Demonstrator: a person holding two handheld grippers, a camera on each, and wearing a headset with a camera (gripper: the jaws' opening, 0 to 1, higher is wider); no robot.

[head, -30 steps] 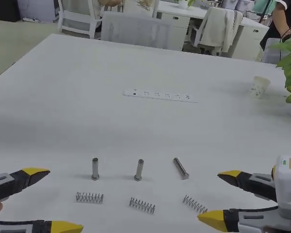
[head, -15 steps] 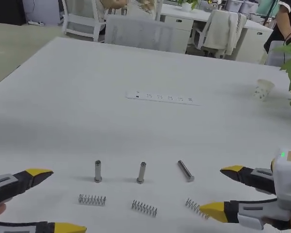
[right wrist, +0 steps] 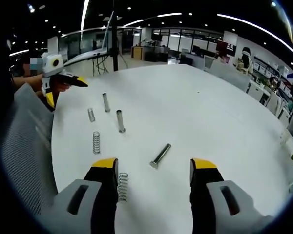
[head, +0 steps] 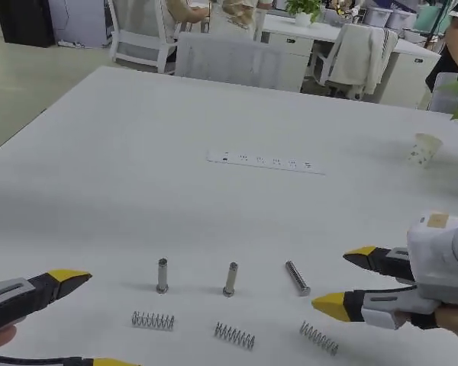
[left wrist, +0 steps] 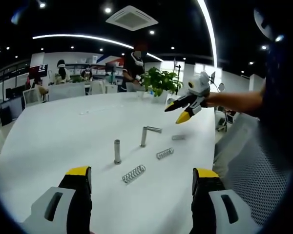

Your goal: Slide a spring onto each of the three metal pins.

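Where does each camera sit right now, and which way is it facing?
Head view: worn on the head, facing forward and down at three pins and springs; left hand-held gripper and right hand-held gripper show low at the sides.
Left gripper view: rides the left one, facing along the pins toward the right one; own open jaws, a forearm.
Right gripper view: rides the right one, facing back toward the left; own open jaws.
Shared: both gripper views see the lying pin.
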